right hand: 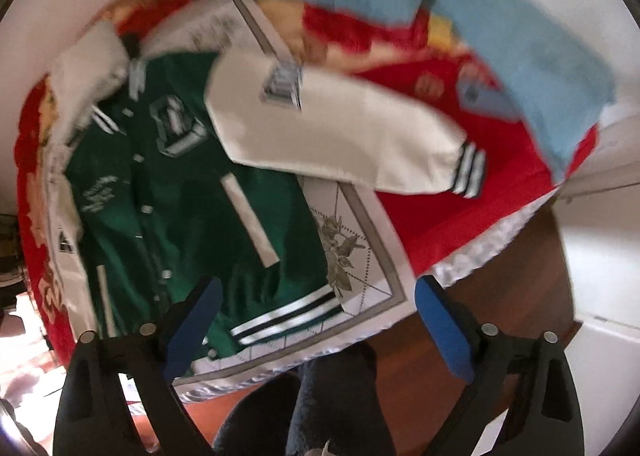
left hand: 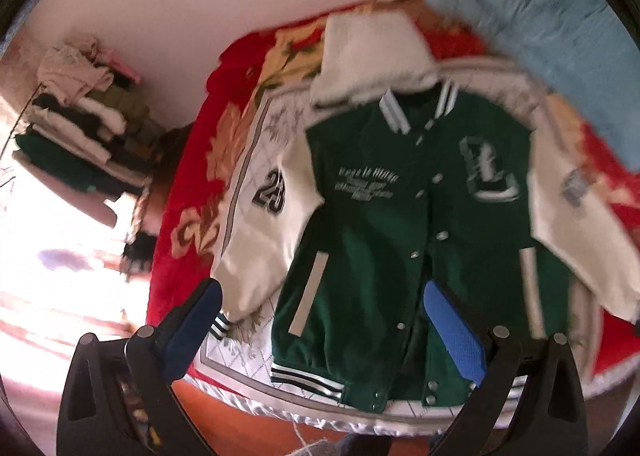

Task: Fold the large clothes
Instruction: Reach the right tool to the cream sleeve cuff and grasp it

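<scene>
Green corduroy-looking fabric with cream sleeves is filling the space ahead of both my grippers: the jacket (left hand: 400, 224) is lying front-up and spread flat on a white quilted cover (left hand: 256, 340), which is sitting on a red floral blanket (left hand: 188, 192) over the bed. No boxes or baskets are showing; the only store of things is a stack of folded clothes (left hand: 84, 144) standing far off to the left of my left gripper, by the wall.

My left gripper (left hand: 324, 328) is hanging with its blue pads wide apart and nothing between them, just above the jacket's striped hem. My right gripper (right hand: 320, 326) is likewise standing open and empty, pointing down over the hem corner and the bed's edge, with wooden floor (right hand: 500, 296) beyond its right finger.

The jacket is snapped shut partway, its striped collar lying at the far end from me. A sleeve bearing "23" is resting to the left, the other sleeve (right hand: 340, 136) is stretching out to the right, its striped cuff lying on the red blanket. A pale blue cloth (right hand: 520, 56) is lying beyond it, blurred.
</scene>
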`<state>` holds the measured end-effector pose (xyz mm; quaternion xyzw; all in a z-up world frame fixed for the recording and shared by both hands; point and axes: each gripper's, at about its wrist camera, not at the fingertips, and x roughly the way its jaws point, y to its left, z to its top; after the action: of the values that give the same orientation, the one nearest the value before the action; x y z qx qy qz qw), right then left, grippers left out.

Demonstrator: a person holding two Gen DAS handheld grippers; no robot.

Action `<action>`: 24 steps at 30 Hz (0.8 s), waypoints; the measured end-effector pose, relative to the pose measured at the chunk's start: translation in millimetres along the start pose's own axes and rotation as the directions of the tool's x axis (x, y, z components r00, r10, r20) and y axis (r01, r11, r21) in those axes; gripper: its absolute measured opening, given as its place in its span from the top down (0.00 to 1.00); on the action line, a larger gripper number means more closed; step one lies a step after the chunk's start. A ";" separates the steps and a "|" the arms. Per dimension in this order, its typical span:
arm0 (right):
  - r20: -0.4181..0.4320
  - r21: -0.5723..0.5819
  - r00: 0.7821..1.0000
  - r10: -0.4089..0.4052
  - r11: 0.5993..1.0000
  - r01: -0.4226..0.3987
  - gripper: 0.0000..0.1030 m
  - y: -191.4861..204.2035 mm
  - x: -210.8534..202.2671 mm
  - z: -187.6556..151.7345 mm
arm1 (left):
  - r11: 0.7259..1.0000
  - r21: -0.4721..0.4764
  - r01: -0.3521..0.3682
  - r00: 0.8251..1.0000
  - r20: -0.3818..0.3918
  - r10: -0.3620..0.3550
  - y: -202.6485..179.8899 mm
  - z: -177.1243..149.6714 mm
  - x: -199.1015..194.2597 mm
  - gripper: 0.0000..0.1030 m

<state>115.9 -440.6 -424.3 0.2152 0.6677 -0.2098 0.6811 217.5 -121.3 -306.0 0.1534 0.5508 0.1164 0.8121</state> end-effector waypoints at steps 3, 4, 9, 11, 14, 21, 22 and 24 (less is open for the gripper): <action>-0.086 -0.021 0.996 0.005 1.000 -0.007 0.13 -8.4 76.6 20.7 | 0.998 -0.013 -0.056 0.993 -0.102 0.054 -26.5 -17.1 58.7 0.00; -0.112 -0.033 0.994 0.000 0.999 -0.004 0.13 -10.0 103.0 27.3 | 0.998 -0.011 -0.061 0.988 -0.145 0.058 -34.2 -24.1 77.4 0.00; -0.204 -0.013 0.975 0.091 0.995 -0.095 0.22 -5.4 199.0 50.2 | 0.995 0.037 -0.093 0.967 -0.236 0.099 -74.5 -50.6 145.4 0.00; -0.213 -0.032 0.969 0.126 0.990 -0.136 0.37 4.6 220.0 55.2 | 0.995 0.049 -0.087 0.964 -0.249 0.096 -88.2 -55.9 162.9 0.00; -0.258 -0.045 0.944 0.206 0.973 -0.225 0.60 24.3 255.7 59.8 | 0.994 0.087 -0.065 0.960 -0.265 0.086 -108.6 -62.3 177.9 0.00; -0.189 -0.046 0.969 0.157 0.985 -0.168 0.87 23.1 271.2 47.9 | 0.988 0.148 -0.033 0.973 -0.220 0.065 -148.3 -52.3 176.9 0.00; -0.192 -0.029 0.968 0.162 0.985 -0.170 0.84 21.5 269.4 47.1 | 0.988 0.150 -0.022 0.974 -0.219 0.055 -152.8 -48.6 174.1 0.00; -0.214 0.074 0.946 0.243 0.970 -0.233 0.63 5.4 261.7 44.7 | 0.989 0.150 0.000 0.977 -0.212 0.032 -160.6 -38.1 166.4 0.00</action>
<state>161.0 -461.4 -685.2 0.3324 0.7033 -0.1168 0.6174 246.3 -205.8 -522.7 0.2046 0.6408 0.0971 0.7336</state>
